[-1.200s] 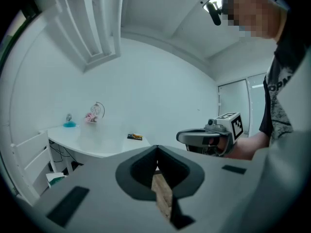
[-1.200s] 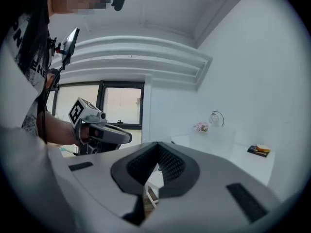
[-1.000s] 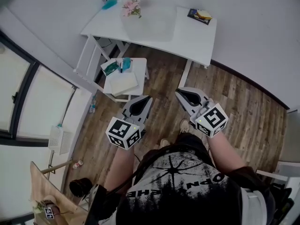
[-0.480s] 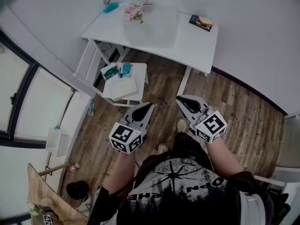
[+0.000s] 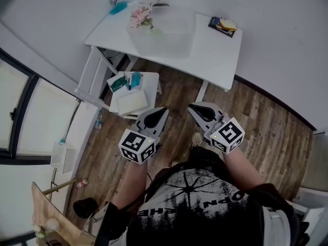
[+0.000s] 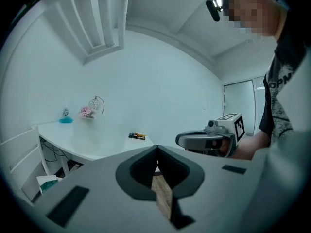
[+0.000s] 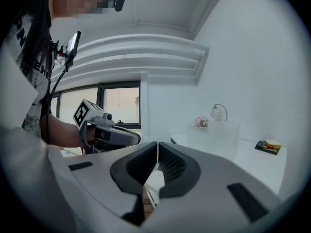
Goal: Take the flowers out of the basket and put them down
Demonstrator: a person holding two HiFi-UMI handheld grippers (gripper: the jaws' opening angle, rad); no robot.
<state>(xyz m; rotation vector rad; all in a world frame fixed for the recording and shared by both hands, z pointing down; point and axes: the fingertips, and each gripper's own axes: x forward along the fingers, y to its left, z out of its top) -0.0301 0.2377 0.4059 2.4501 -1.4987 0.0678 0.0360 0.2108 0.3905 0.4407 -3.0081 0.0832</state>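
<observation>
Left gripper (image 5: pixel 164 109) and right gripper (image 5: pixel 190 106), both clenched empty, have neared the rectangular white table (image 5: pixel 215 50) bearing one bunch of pink flowers (image 5: pixel 139 17).

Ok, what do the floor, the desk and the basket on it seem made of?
Floor: matte brown planks with grain and seams, wood or wood-look laminate. Desk: smooth white top, probably painted or laminated board. Basket: frosted and translucent, likely plastic; the desk shows faintly through it.
</observation>
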